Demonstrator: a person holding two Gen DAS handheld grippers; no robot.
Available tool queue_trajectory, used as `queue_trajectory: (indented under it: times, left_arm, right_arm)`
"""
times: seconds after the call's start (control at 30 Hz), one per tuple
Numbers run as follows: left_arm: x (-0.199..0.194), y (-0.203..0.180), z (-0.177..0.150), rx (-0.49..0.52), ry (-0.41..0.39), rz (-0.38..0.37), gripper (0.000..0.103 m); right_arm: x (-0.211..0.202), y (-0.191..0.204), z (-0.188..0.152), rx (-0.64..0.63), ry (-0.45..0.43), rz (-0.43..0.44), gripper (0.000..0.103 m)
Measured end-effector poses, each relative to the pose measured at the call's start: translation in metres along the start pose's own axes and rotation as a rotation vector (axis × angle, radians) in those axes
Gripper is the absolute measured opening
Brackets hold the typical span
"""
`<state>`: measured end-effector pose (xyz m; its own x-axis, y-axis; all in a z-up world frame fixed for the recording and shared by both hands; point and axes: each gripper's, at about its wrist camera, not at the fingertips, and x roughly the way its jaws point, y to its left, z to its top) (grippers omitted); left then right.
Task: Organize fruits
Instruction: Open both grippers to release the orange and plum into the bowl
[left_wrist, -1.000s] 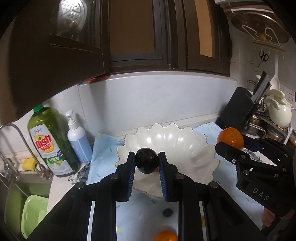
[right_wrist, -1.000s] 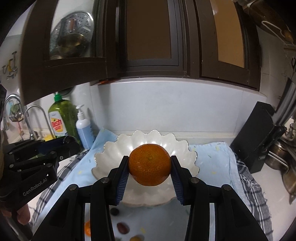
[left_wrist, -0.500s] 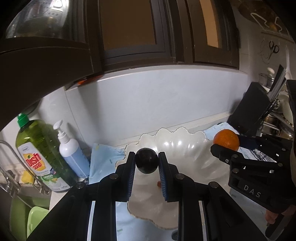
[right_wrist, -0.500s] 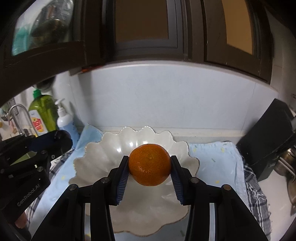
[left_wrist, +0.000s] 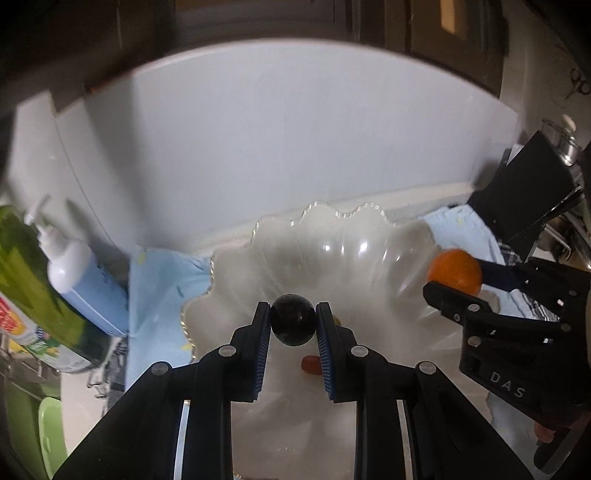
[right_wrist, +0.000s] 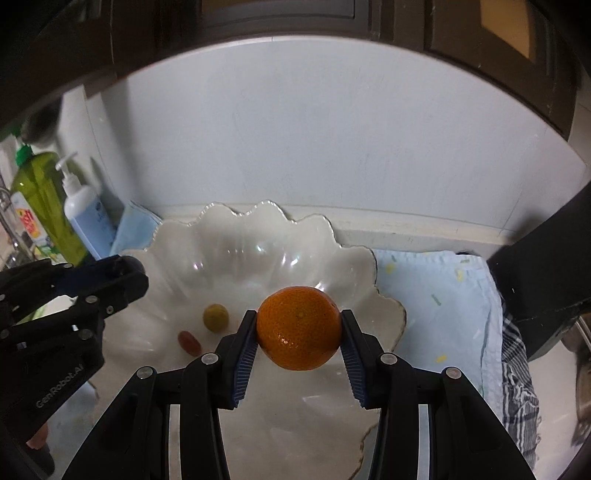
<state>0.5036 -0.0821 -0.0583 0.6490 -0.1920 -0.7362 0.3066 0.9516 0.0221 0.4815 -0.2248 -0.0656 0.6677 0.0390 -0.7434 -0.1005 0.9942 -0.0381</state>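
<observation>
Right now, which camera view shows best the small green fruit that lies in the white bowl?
The right wrist view shows it best: the green fruit lies fully visible on the floor of the white bowl, beside a small red fruit. In the left wrist view only a sliver shows, behind the left gripper.

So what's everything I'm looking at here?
White scalloped ceramic bowl: one, on the blue cloth.
Orange mandarin: one, held over the bowl.
Dark round plum: one, held over the bowl.
Small green fruit: one, in the bowl.
Small red fruit: one, in the bowl.
Light blue cloth: one, under the bowl.
Green dish-soap bottle: one, left.
Blue pump bottle: one, beside it.
Black knife block: one, right.
Left gripper: jaws clamping the plum.
Right gripper: jaws clamping the mandarin.
</observation>
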Motion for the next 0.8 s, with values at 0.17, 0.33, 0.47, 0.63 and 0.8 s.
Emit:
queue_trajectory:
  times: [0.17,0.33,0.47,0.63,0.8]
  left_arm:
    - [0.019,0.001,0.0,0.005,0.051,0.003,0.025]
    - [0.028,0.006,0.0,-0.015,0.079,0.002,0.028]
    - [0.028,0.008,0.001,-0.02,0.08,0.005,0.051]
    - [0.022,0.007,-0.001,0.004,0.062,0.044,0.059]
    - [0.011,0.005,-0.005,0.005,0.046,0.063,0.064]
  right_arm:
    - [0.016,-0.001,0.002,-0.008,0.038,0.002,0.045]
    - [0.03,-0.003,0.001,0.004,0.078,0.015,0.045]
    - [0.036,-0.004,-0.002,0.009,0.102,0.03,0.051]
    - [0.026,-0.003,-0.002,-0.008,0.06,-0.006,0.061]
    - [0.011,-0.003,-0.003,-0.004,0.036,-0.012,0.061]
